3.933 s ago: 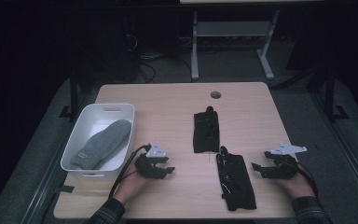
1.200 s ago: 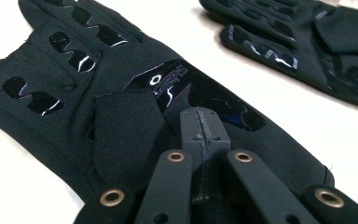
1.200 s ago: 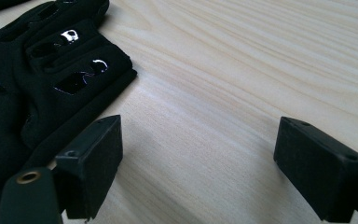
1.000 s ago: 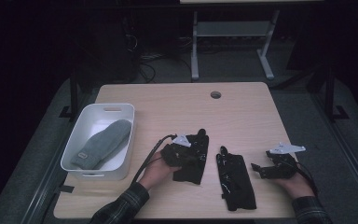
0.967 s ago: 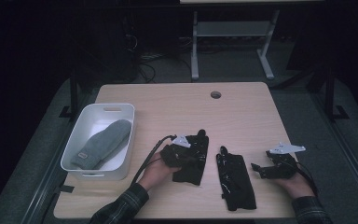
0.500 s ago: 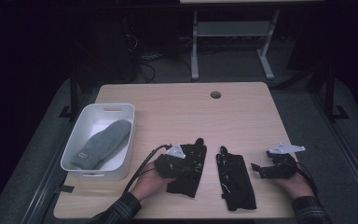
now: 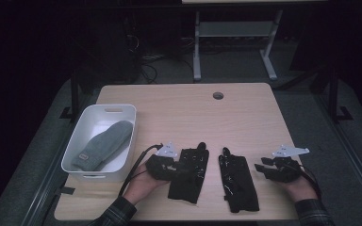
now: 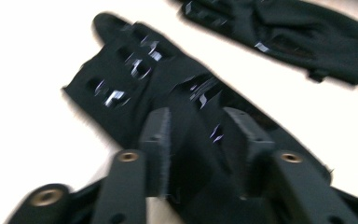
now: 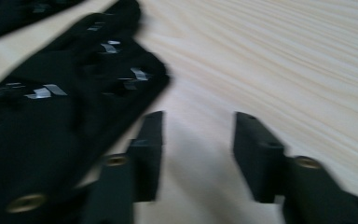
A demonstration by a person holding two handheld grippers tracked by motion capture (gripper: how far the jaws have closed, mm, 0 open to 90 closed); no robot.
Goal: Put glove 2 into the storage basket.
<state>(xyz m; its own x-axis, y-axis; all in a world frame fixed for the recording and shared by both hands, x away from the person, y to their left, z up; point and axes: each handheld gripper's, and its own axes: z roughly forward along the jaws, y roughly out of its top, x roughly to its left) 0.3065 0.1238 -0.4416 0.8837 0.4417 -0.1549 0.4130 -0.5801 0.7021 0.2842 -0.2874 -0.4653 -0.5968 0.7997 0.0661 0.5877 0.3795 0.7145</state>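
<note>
The left gripper (image 7: 175, 165) has just been opening, jaws apart over the left black fabric glove (image 7: 189, 175). The right gripper (image 7: 263, 168), just been closing, stands released over bare table (image 7: 179, 113) right of the other black glove (image 7: 237, 181).

So the table (image 7: 188, 113) takes up the middle of the high view. A tub (image 7: 100, 141) sits on its left edge with a mitten (image 7: 102, 145) lying inside it. Low centre, two gloves lie side by side, near but apart: the left glove (image 7: 189, 175) and the right glove (image 7: 238, 181). The left gripper (image 7: 167, 165) is at the left glove's left edge, probably just over the fabric. The right gripper (image 7: 275, 169) sits lower right, beside the right glove. Upper centre there's a hole (image 7: 218, 95) in the tabletop.
</note>
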